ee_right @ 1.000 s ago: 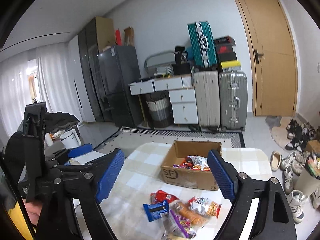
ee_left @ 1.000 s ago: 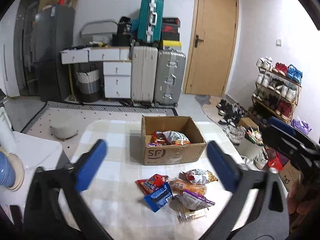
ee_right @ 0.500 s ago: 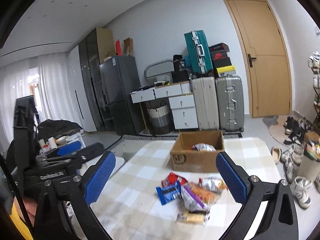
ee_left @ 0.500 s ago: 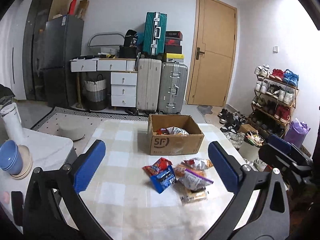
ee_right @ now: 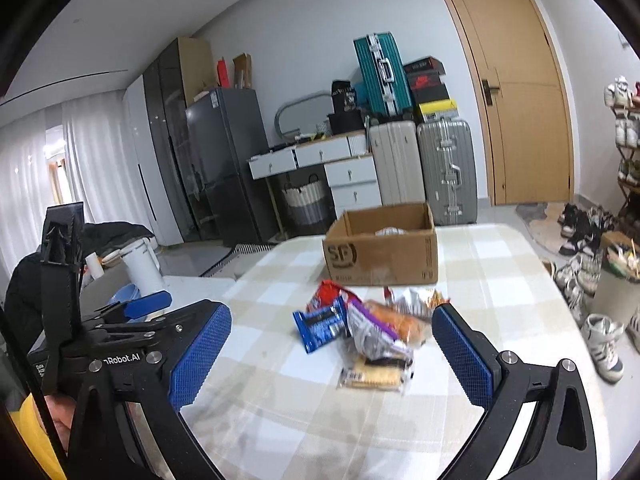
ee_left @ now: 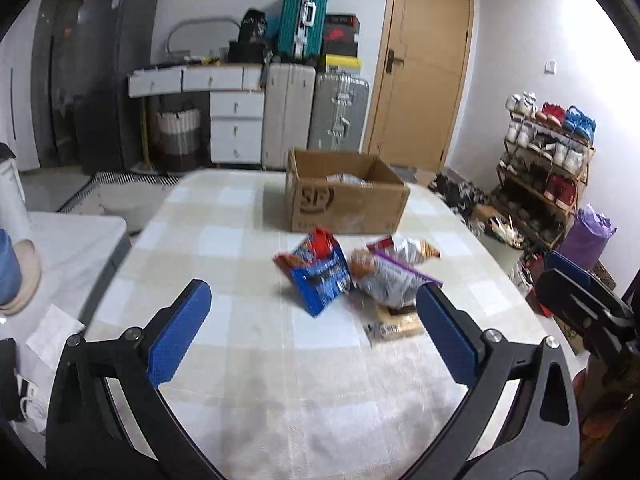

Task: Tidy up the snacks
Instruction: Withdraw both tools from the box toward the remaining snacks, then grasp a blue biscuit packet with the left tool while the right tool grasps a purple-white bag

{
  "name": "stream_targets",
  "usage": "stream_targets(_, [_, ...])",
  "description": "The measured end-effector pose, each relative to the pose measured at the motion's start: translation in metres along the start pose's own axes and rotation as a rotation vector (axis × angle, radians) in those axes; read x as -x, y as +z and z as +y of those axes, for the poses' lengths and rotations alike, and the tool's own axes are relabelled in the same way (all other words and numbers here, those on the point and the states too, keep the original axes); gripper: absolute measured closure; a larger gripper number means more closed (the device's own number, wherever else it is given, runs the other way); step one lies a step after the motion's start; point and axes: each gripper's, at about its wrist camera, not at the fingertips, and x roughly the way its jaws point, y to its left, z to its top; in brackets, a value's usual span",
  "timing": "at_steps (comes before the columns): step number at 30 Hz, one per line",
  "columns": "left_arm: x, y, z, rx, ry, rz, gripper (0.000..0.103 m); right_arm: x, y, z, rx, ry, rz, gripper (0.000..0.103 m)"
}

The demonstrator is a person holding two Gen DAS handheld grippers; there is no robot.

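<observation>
A pile of snack packets lies mid-table: a blue packet (ee_left: 320, 280) (ee_right: 320, 326), a red packet (ee_left: 316, 240), a silver-and-purple bag (ee_left: 394, 280) (ee_right: 374, 332) and a clear cracker pack (ee_left: 394, 326) (ee_right: 374, 376). Behind them stands an open cardboard box (ee_left: 348, 204) (ee_right: 380, 254) with a packet inside. My left gripper (ee_left: 314, 334) hangs open just short of the pile, nothing between its blue pads. My right gripper (ee_right: 332, 352) is open too, framing the pile from nearer the table's front; it also shows at the left wrist view's right edge (ee_left: 576, 296).
The checked tablecloth (ee_left: 248, 248) covers the table. To the left, a white side table (ee_left: 68, 240) holds bowls and a kettle. Suitcases, drawers and a fridge line the back wall beside a door; a shoe rack (ee_left: 548, 152) stands on the right.
Both grippers have sunk toward the table and come closer to the snack pile, which now looks larger. The right gripper's jaws have spread wider.
</observation>
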Motion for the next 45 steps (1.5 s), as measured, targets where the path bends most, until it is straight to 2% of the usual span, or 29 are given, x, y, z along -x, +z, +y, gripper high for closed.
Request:
stream_targets(8, [-0.072, 0.013, -0.001, 0.016, -0.006, 0.050, 0.001, -0.035, -0.012, -0.015, -0.023, 0.006, 0.070, 0.001])
stream_targets(17, [-0.137, 0.021, 0.012, 0.041, 0.002, 0.123, 0.001, -0.108, -0.007, -0.037, 0.003, 0.009, 0.187, 0.003])
stream_targets(19, [-0.154, 0.024, 0.015, 0.048, 0.007, 0.142, 0.001, -0.128, -0.011, -0.039, 0.011, 0.016, 0.235, 0.018])
stream_targets(27, [-0.201, 0.031, 0.024, 0.063, 0.015, 0.182, 0.001, -0.185, -0.024, -0.046, 0.044, 0.009, 0.349, 0.021])
stream_targets(32, [-0.226, 0.031, 0.027, 0.072, 0.021, 0.204, 0.001, -0.212, -0.027, -0.046, 0.076, -0.010, 0.425, 0.042])
stream_targets(33, [-0.228, 0.030, 0.028, 0.076, 0.022, 0.208, 0.001, -0.219, -0.029, -0.047, 0.072, -0.016, 0.448, 0.051])
stream_targets(41, [-0.245, 0.027, 0.036, 0.099, 0.035, 0.234, 0.001, -0.213, -0.030, -0.061, -0.022, 0.054, 0.412, 0.053])
stream_targets(45, [-0.259, 0.023, 0.033, 0.098, 0.017, 0.269, 0.001, -0.197, -0.030, -0.073, -0.111, 0.147, 0.351, 0.053])
